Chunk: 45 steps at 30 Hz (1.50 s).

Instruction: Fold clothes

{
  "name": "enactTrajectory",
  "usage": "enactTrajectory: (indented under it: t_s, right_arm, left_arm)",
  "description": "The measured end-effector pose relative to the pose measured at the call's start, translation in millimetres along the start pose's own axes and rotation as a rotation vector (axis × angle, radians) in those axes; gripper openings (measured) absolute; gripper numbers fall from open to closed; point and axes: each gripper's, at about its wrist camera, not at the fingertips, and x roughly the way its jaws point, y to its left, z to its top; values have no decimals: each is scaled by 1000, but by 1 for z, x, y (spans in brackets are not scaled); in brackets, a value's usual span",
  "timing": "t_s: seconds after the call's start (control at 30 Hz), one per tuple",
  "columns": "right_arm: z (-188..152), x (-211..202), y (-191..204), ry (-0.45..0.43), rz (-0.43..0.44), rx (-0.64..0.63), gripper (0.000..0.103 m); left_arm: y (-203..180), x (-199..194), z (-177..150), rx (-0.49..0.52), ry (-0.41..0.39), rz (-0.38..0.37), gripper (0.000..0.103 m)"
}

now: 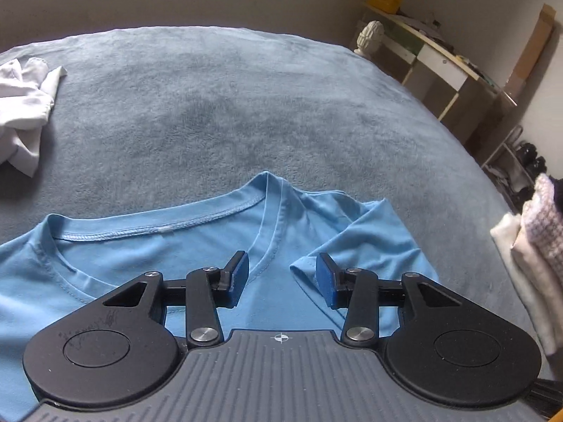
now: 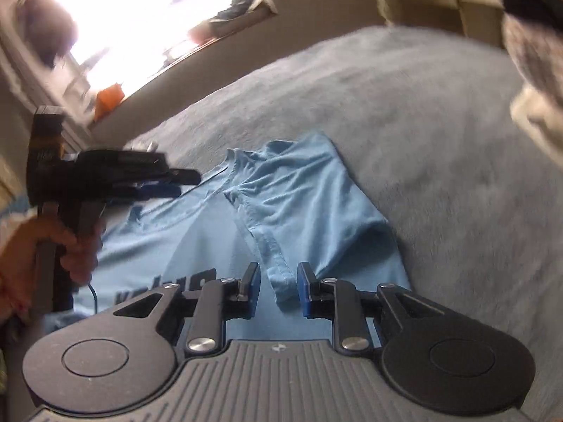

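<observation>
1. A light blue T-shirt [image 1: 183, 246] is spread on a grey-blue blanket [image 1: 246, 105], at the near edge of the bed, with its collar turned toward the far side.
2. The left gripper [image 1: 281, 277] is seen with its jaws apart above the shirt, close to the collar; no cloth is caught between the blue pads, and the hem of the folded-in right sleeve [image 1: 352, 242] lies just beside the right pad.
3. The right gripper [image 2: 278, 288] is likewise released: the sleeve hem [image 2: 278, 274] runs between its pads, but a gap is visible on both sides.
4. In the right wrist view the left gripper [image 2: 176, 183] is shown held by a hand [image 2: 70, 249] at the left, over the shirt's chest.
5. A wide stretch of bare blanket is left beyond the collar, up to the far edge.
6. A crumpled white garment [image 1: 24, 105] is found at the far left edge.
7. A stack of folded clothes [image 1: 531, 246] is placed at the right edge, apart from the shirt.
</observation>
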Motion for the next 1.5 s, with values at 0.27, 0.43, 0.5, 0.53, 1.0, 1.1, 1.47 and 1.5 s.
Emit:
enactTrajectory:
  t_s: [0.27,0.43,0.5,0.53,1.0,1.1,1.47,1.5]
  right_arm:
    - [-14,40,44,-18,-116,-432,22]
    - [-23,49,41,-3,-120,-451,7]
    - [-24,49,37,-4,-114,-434,1]
    - [-24,48,36,-9,-113,-427,0]
    - [-23,21,26,-54,-45,-294,0]
    - [-21,16,25,-60,-20,-261,0]
    - [-19,11,-43,27,127,220,18]
    - [-19,10,-54,33,132,293,19]
  left_arm:
    - [-17,26,-7,93,-16,-15,41]
    - [-19,34,-14,138,-12,-4,36]
    - [-19,36,-16,150,-14,-6,33]
    - [-19,37,-17,156,-14,-6,31]
    - [-15,9,-22,116,-130,5,0]
    - [-12,2,-23,92,-138,6,0]
    - [10,5,-27,1,-77,-86,41]
    - [11,6,-26,-6,-72,-98,47]
